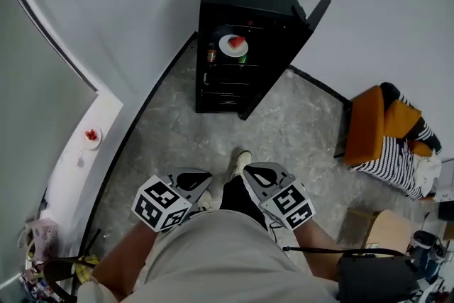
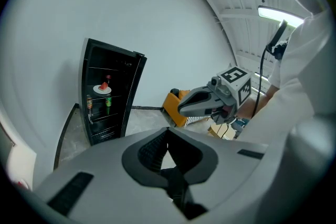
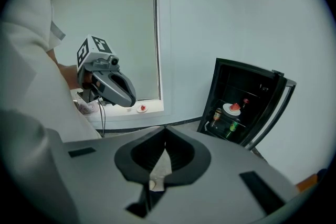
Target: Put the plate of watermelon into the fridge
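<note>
The black fridge [image 1: 241,39] stands against the far wall with its door [image 1: 312,14] swung open to the right. A white plate of watermelon [image 1: 233,45] rests on an upper shelf inside, also seen as the plate [image 2: 103,88] in the left gripper view and the plate [image 3: 231,108] in the right gripper view. My left gripper [image 1: 202,181] and right gripper [image 1: 255,174] are held low near my body, well back from the fridge. Both are shut with nothing between their jaws.
A bottle [image 1: 211,53] and a green can [image 1: 242,59] sit on the shelf under the plate. A second small plate [image 1: 91,135] with red pieces lies on the white windowsill at the left. An orange chair [image 1: 372,125], a cardboard box [image 1: 386,230] and a black bag [image 1: 372,277] stand at the right.
</note>
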